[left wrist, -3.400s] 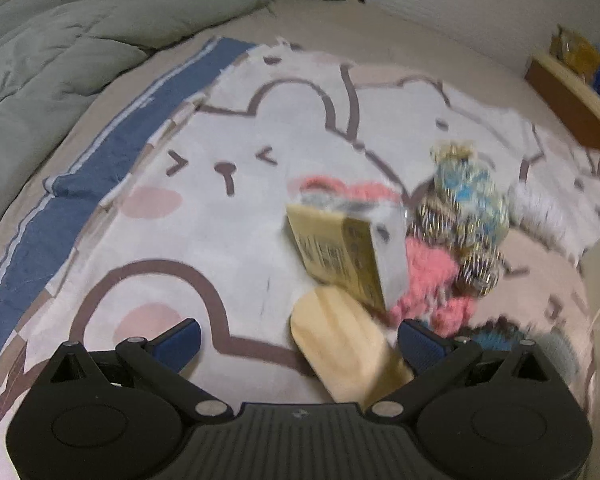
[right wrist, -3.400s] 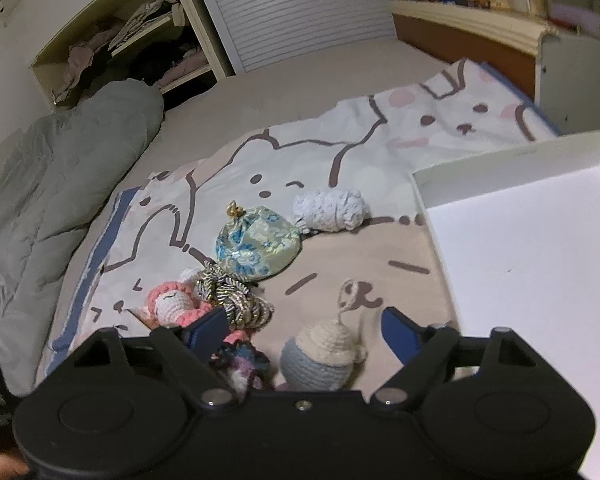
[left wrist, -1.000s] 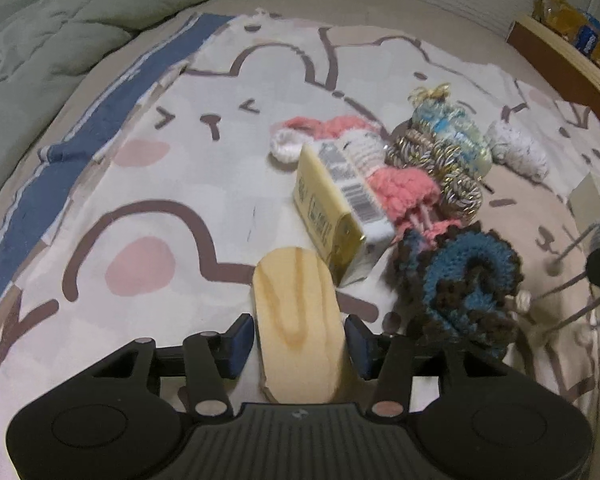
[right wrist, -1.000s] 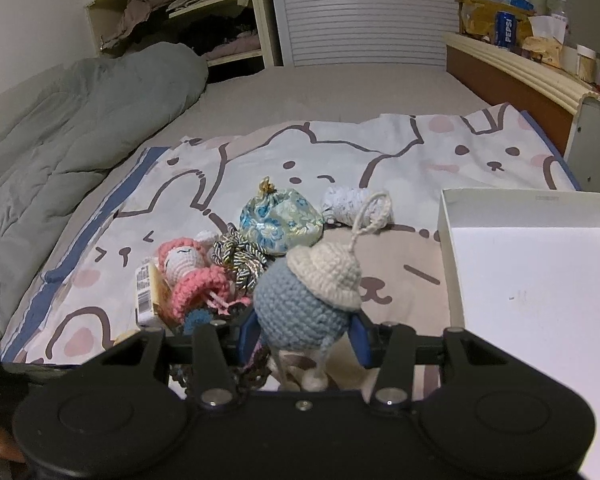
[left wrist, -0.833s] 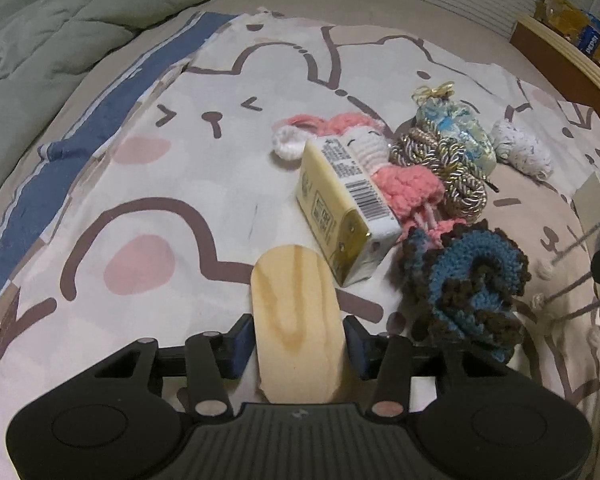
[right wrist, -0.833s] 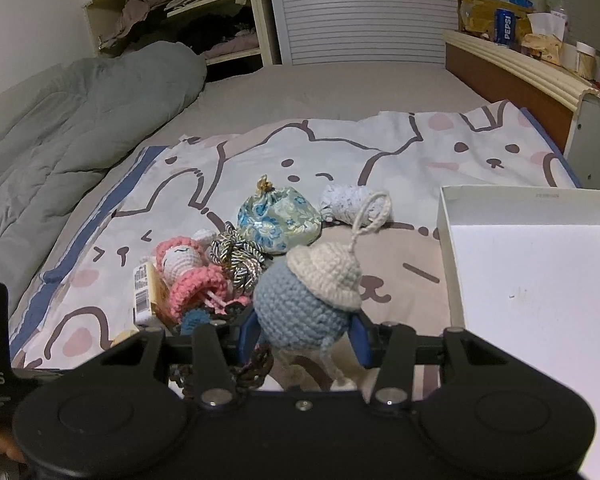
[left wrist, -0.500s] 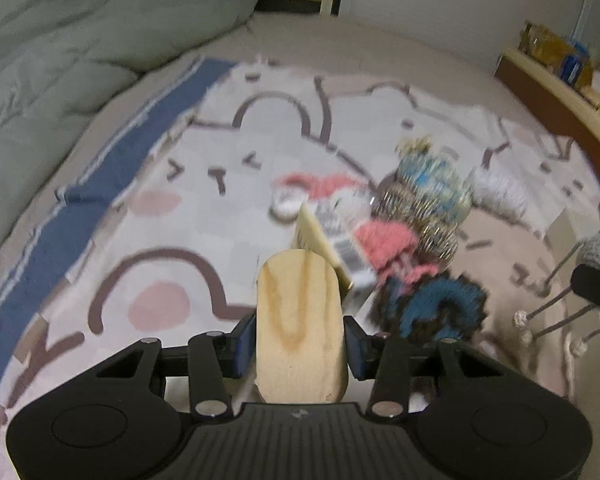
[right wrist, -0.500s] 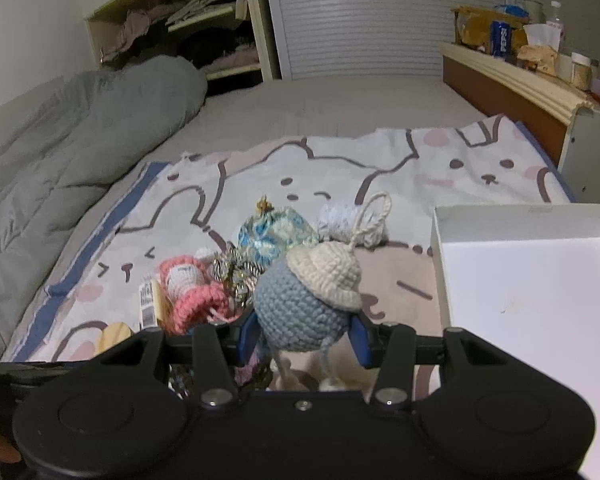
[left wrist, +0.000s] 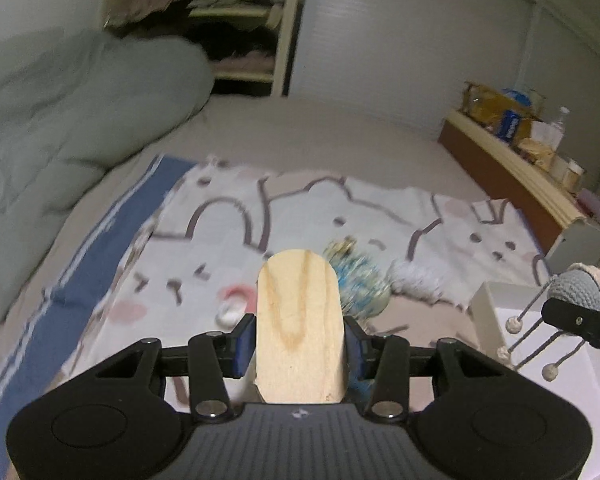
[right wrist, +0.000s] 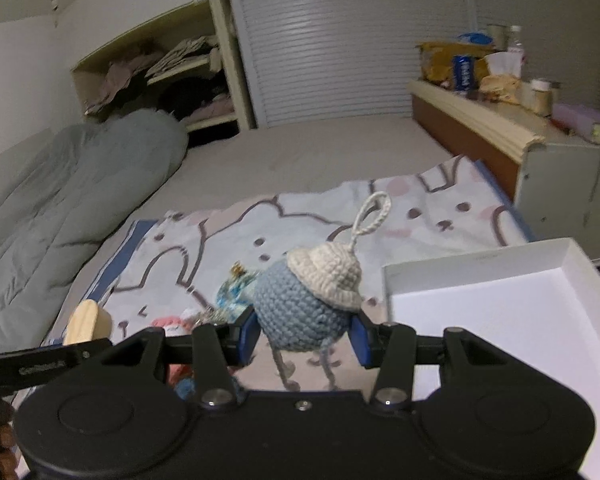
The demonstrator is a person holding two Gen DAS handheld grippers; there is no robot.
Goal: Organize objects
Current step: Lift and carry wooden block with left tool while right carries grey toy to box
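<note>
Left wrist view showed the left gripper (left wrist: 300,350) with its jaws clenched on a rounded wooden piece (left wrist: 300,326), which stood upright between the blue pads, clear of the bed. Right wrist view showed the right gripper (right wrist: 305,338) with its jaws grasping a crocheted blue doll (right wrist: 302,314) in a cream hat, its hanging loop up and its yarn legs dangling below. Both things were held above the cartoon-print blanket (right wrist: 420,216). On the blanket beyond lay the rest of the pile: a blue patterned pouch (left wrist: 360,284), blurred, a white knitted bundle (left wrist: 418,280) beside it and a pink crocheted toy (right wrist: 168,322). An open white box (right wrist: 480,276) sat just right of the doll, and looked empty as far as it showed. The step in hand seemed to be the carry from pile to box. Next, each load probably needed swinging right over the box rim, lowering inside and releasing, the doll first since it hung nearer.
</note>
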